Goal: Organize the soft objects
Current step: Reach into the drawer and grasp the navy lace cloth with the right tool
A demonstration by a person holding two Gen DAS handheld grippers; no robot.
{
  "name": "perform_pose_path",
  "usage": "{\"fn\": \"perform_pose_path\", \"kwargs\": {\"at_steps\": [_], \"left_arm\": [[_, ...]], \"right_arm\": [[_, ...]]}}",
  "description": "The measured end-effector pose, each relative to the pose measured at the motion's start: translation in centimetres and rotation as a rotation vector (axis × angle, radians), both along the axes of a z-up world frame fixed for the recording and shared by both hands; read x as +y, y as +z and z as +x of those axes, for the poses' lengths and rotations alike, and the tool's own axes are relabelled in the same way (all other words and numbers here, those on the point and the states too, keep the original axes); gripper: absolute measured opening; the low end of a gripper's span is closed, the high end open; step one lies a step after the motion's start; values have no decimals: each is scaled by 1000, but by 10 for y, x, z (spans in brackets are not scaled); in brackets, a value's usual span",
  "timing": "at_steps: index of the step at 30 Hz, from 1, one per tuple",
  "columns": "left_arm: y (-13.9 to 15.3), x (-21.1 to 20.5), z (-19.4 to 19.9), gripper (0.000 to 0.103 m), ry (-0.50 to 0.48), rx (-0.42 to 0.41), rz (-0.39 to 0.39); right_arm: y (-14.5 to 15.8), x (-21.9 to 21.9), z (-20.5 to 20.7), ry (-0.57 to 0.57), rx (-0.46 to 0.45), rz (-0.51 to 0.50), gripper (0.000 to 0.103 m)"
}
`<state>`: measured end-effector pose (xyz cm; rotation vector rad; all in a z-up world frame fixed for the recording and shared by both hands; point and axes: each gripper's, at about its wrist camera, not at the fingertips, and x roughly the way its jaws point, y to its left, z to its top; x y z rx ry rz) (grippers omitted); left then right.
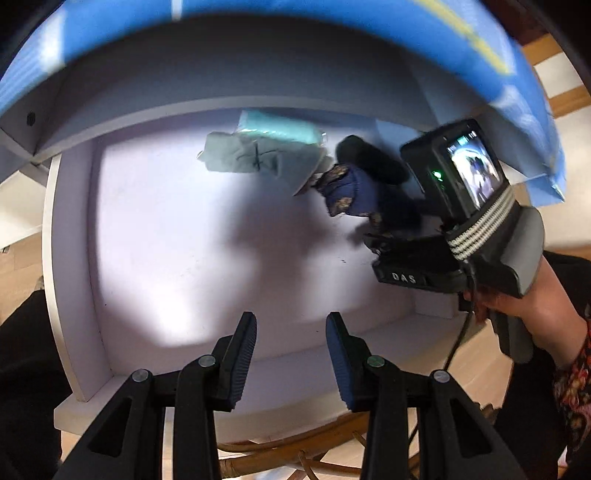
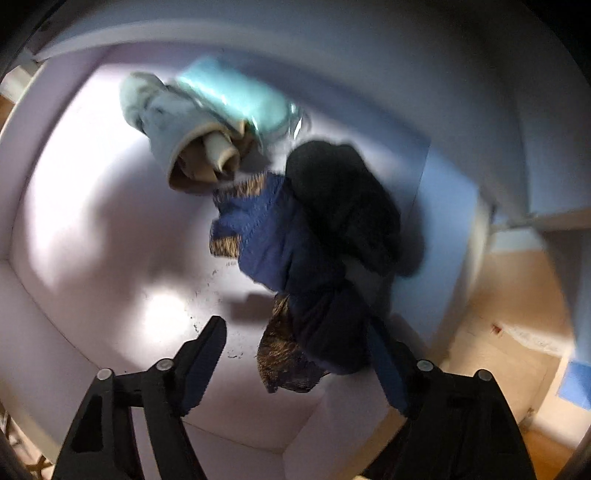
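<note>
A white shelf compartment (image 1: pixel 184 240) holds soft items at its back: a pale green folded cloth (image 1: pixel 255 157), a teal packet (image 1: pixel 277 129), a black fuzzy item (image 1: pixel 373 162) and a navy cloth with gold print (image 1: pixel 351 192). My left gripper (image 1: pixel 291 358) is open and empty at the shelf's front. My right gripper (image 2: pixel 295 354) is open, its jaws wide apart, with the navy cloth (image 2: pixel 295 251) lying between and ahead of them, against the right finger. The pale green cloth (image 2: pixel 166 125), teal packet (image 2: pixel 236 96) and black item (image 2: pixel 343 199) lie behind it.
A blue panel (image 1: pixel 258 22) runs over the compartment's top. The shelf's side walls (image 2: pixel 7 295) close in left and right. A wicker stand (image 1: pixel 280 454) is under the shelf. Wooden floor (image 2: pixel 517 295) shows to the right.
</note>
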<state>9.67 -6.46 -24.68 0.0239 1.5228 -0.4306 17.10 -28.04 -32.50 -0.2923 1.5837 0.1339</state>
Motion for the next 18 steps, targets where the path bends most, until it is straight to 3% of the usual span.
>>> {"fn": "perform_pose_path", "kwargs": {"at_steps": [6, 12, 15, 18], "left_arm": [[-25, -5, 22, 40, 67, 38, 5], [-50, -2, 43, 40, 181, 93, -7], [-56, -1, 52, 40, 241, 108, -42], [-61, -3, 60, 40, 290, 116, -82]], "right_arm": [[2, 3, -7, -46, 36, 111, 72], [-2, -13, 9, -152, 0, 121, 72], [-7, -13, 21, -152, -3, 99, 73], [-11, -8, 24, -107, 7, 56, 61]]}}
